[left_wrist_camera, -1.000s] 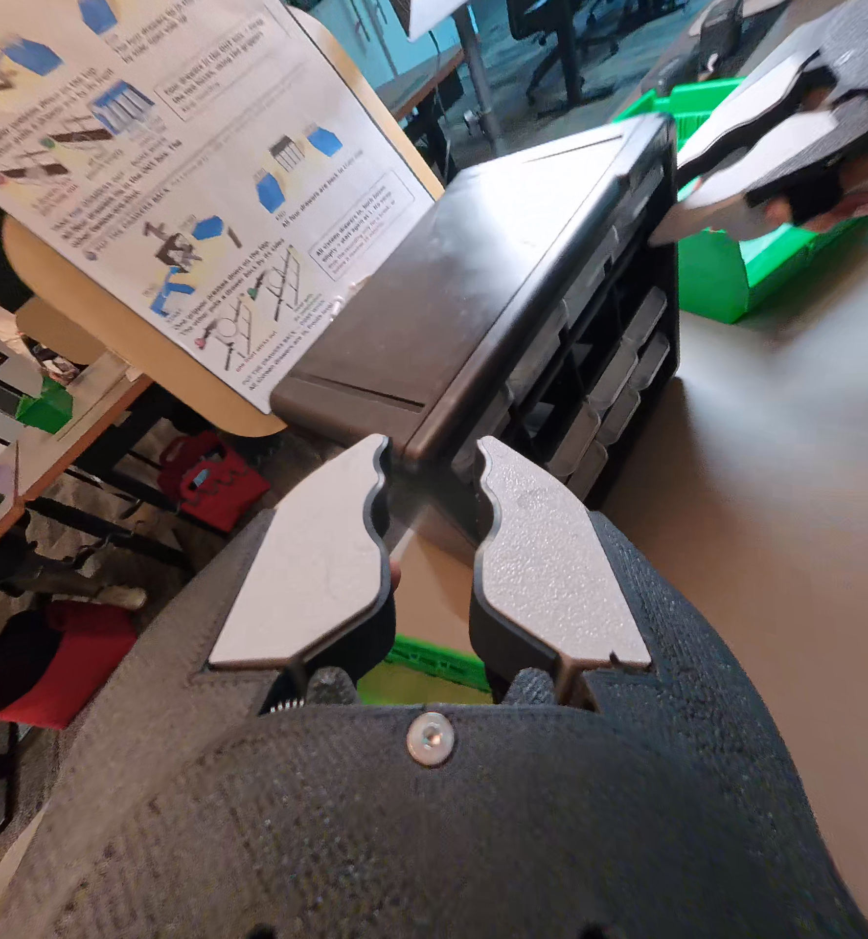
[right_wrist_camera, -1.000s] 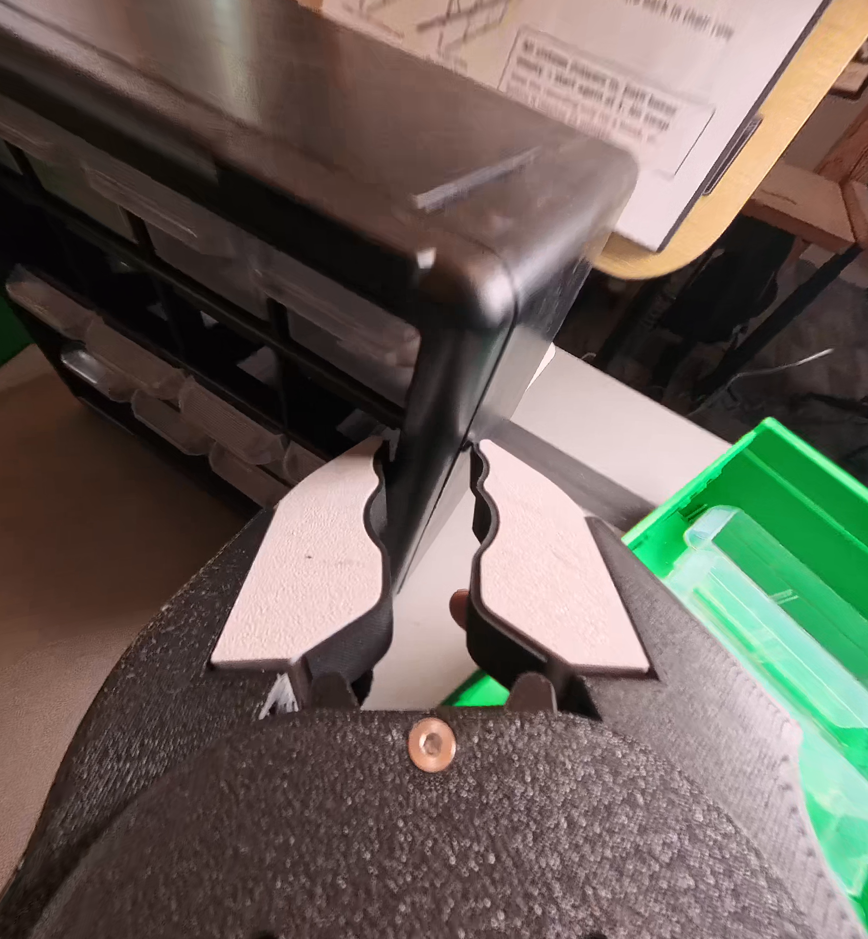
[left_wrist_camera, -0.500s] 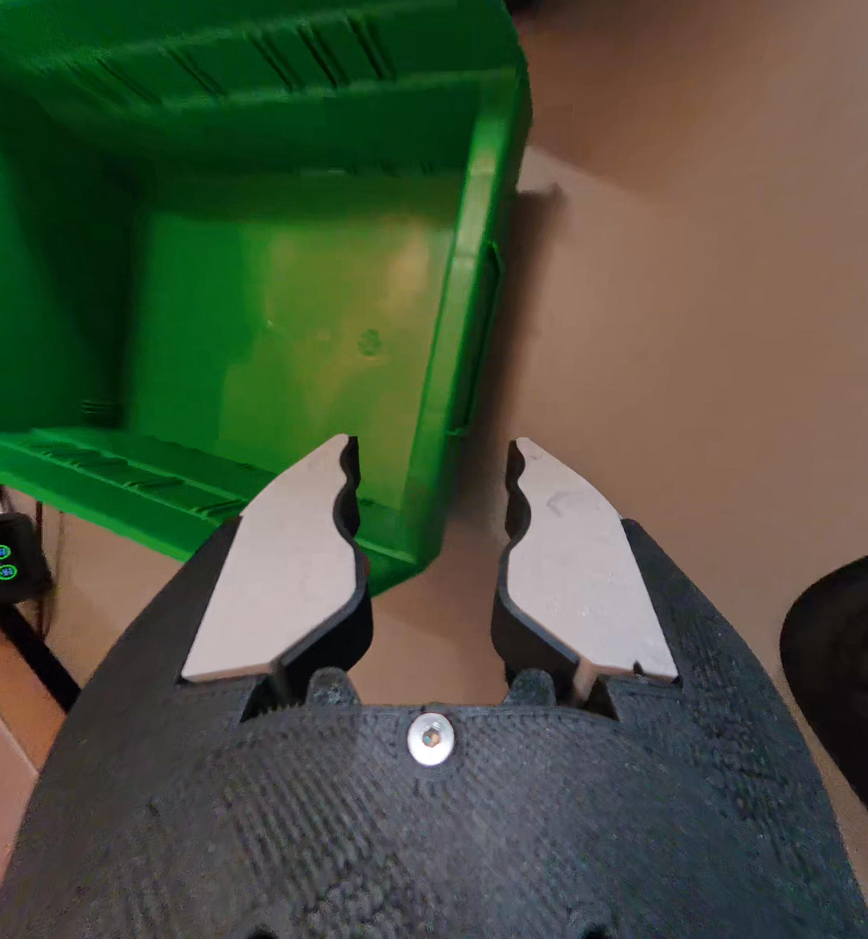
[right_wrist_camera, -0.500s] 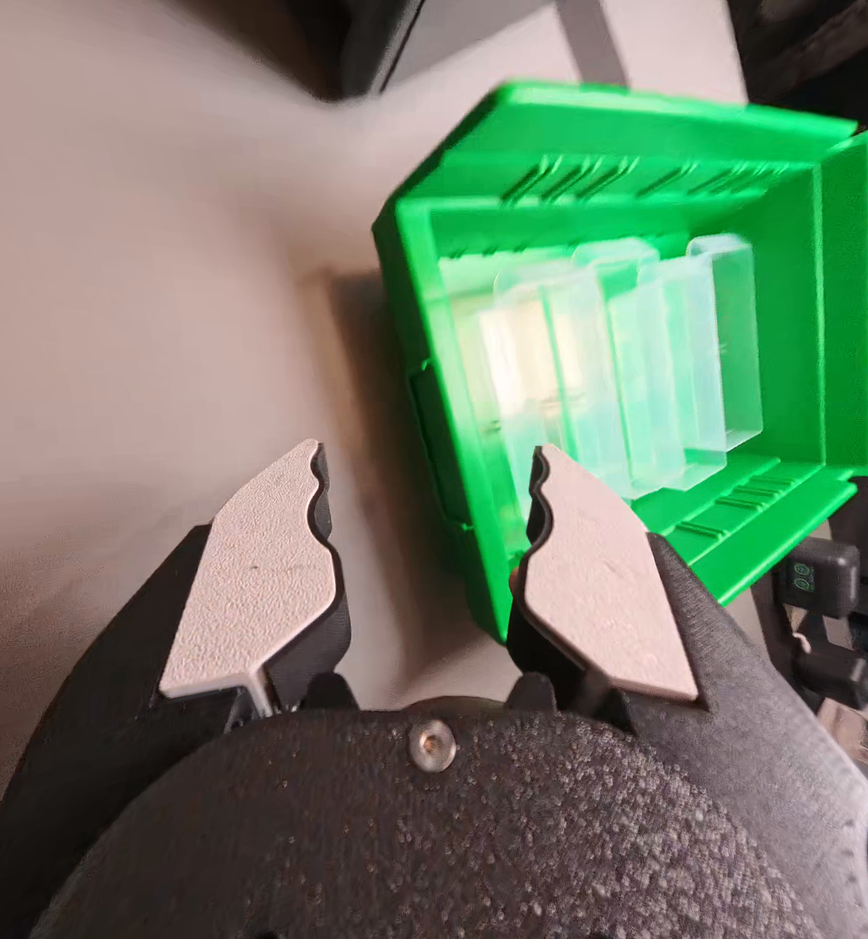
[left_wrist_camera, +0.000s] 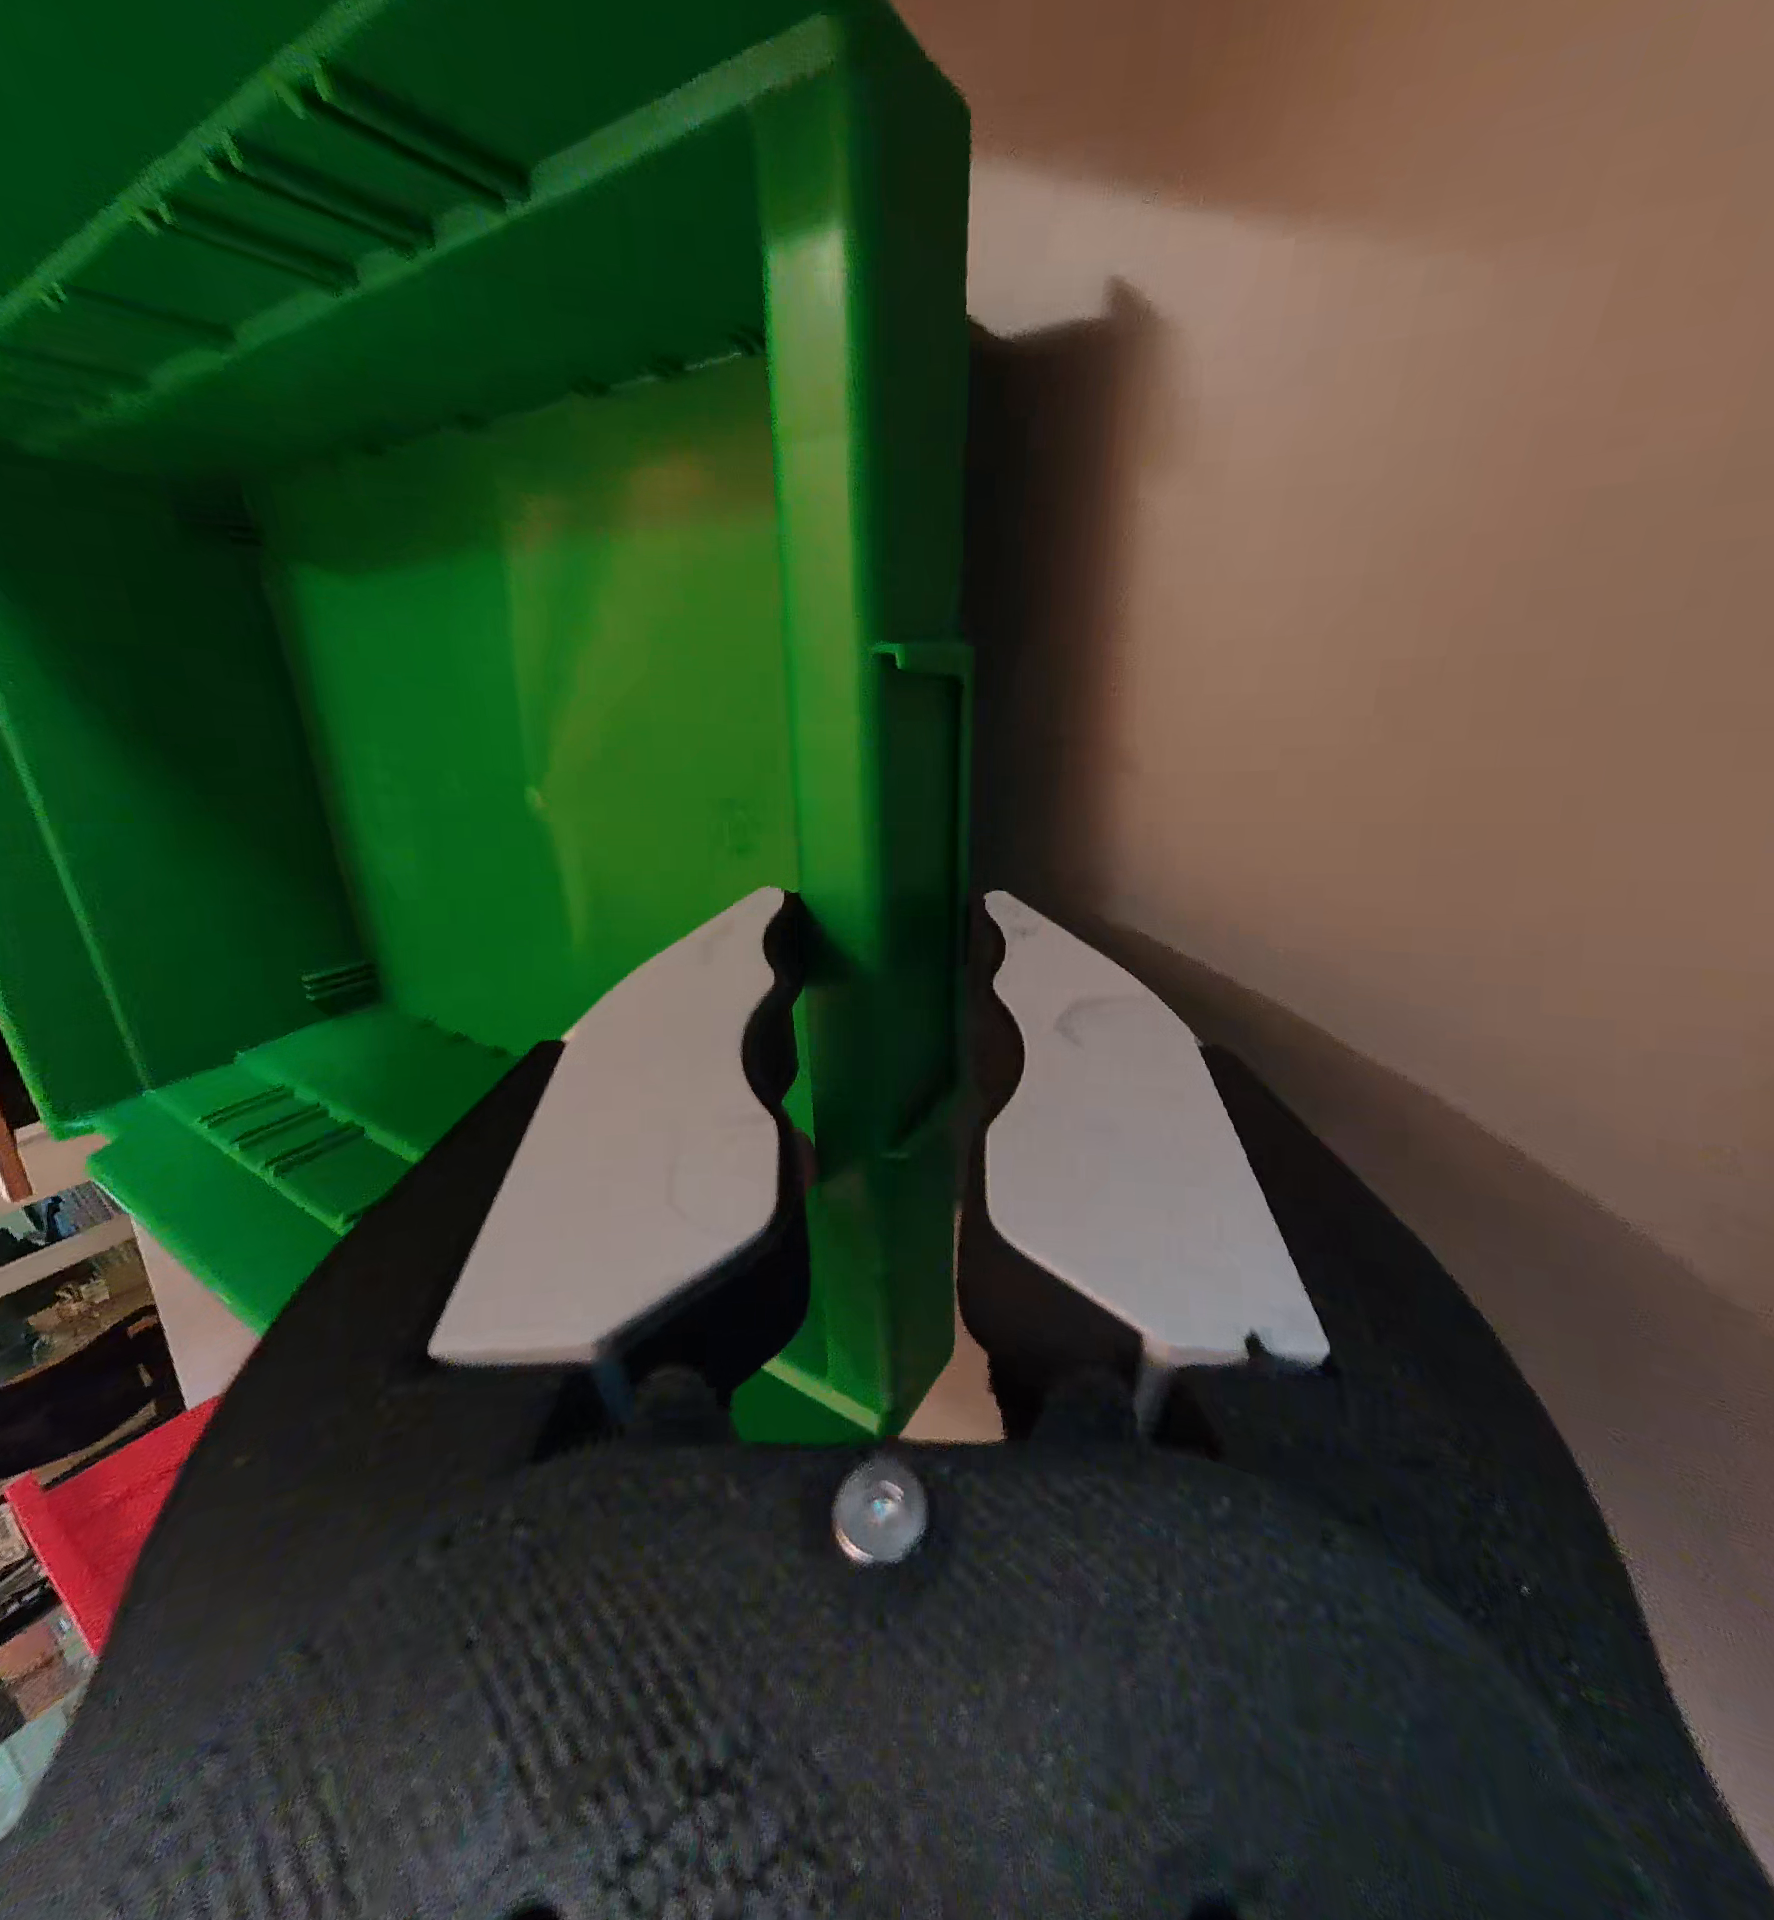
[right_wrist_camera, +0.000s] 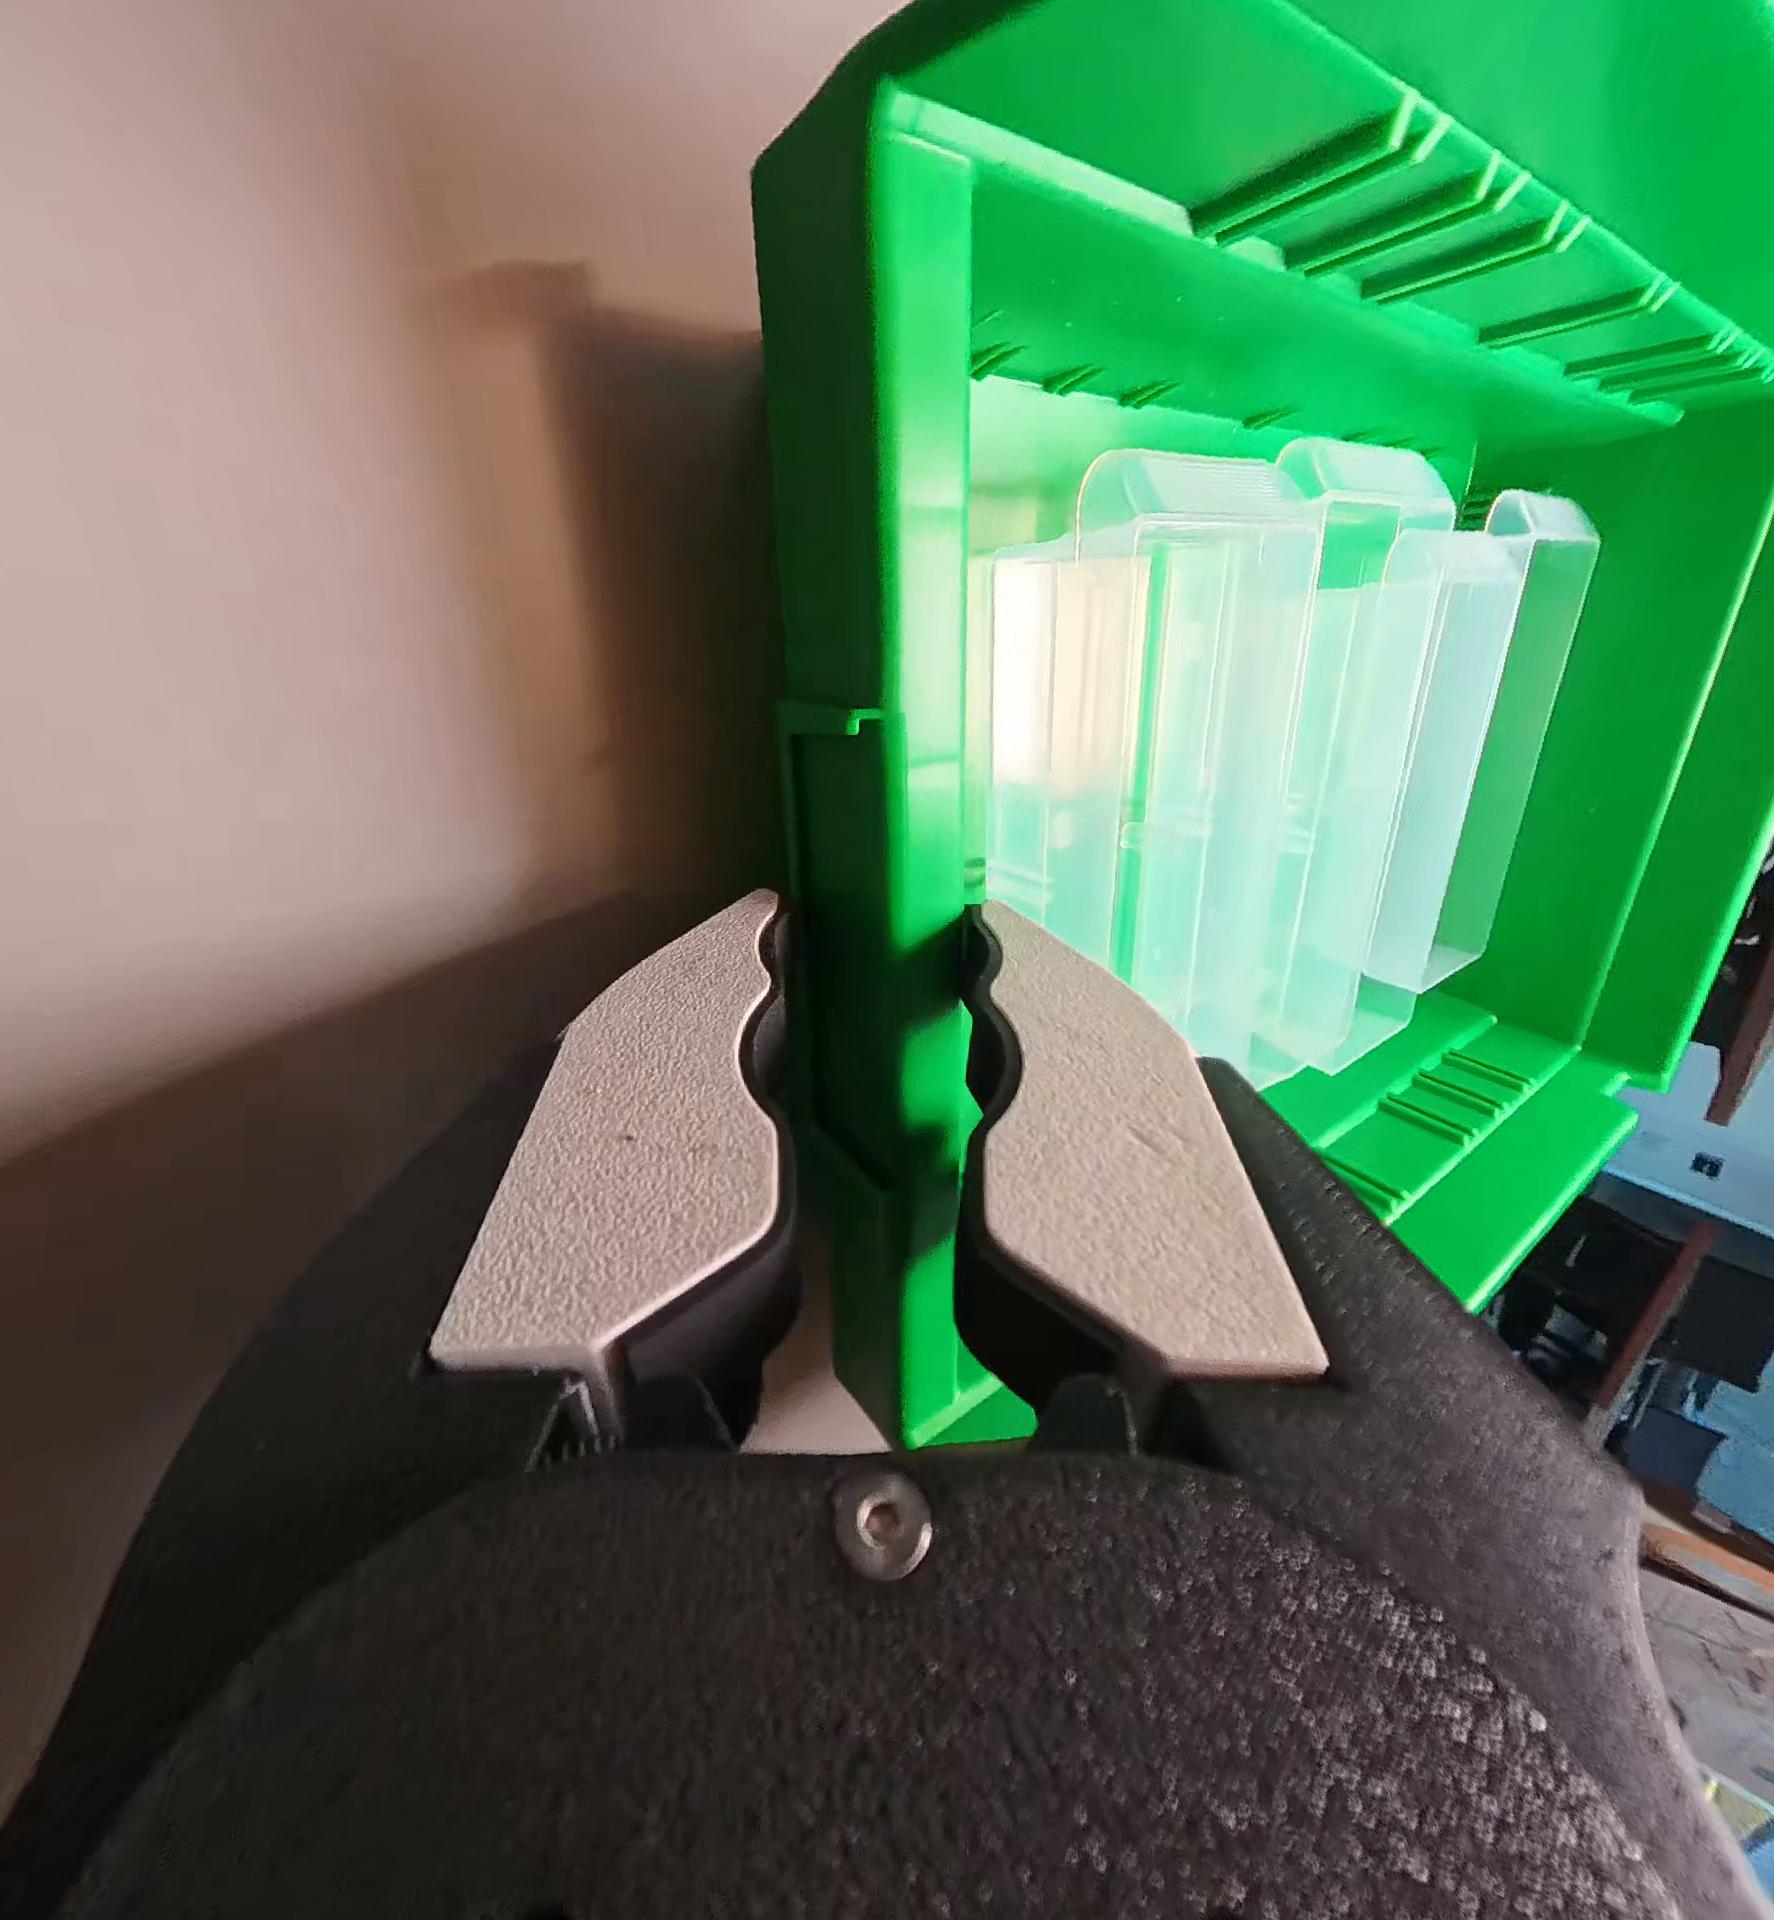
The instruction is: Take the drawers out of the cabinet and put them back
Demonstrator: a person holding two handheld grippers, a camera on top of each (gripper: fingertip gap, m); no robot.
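Observation:
My left gripper (left_wrist_camera: 883, 920) is shut on the right side wall (left_wrist_camera: 862, 520) of an empty green bin (left_wrist_camera: 550, 675), one finger inside and one outside. My right gripper (right_wrist_camera: 875, 925) is shut on the left side wall (right_wrist_camera: 914, 520) of a second green bin (right_wrist_camera: 1693, 644). That bin holds several clear plastic drawers (right_wrist_camera: 1226, 748) lying side by side. The black cabinet is out of both views.
Both bins stand on a tan table, seen in the left wrist view (left_wrist_camera: 1434, 623) and in the right wrist view (right_wrist_camera: 291, 468). Beyond the table edge lie a red object (left_wrist_camera: 83, 1538) and shelving clutter (right_wrist_camera: 1745, 1403).
Both grippers left the cabinet's top corners, swung down to the green bins, and closed from open onto the bins' side walls.

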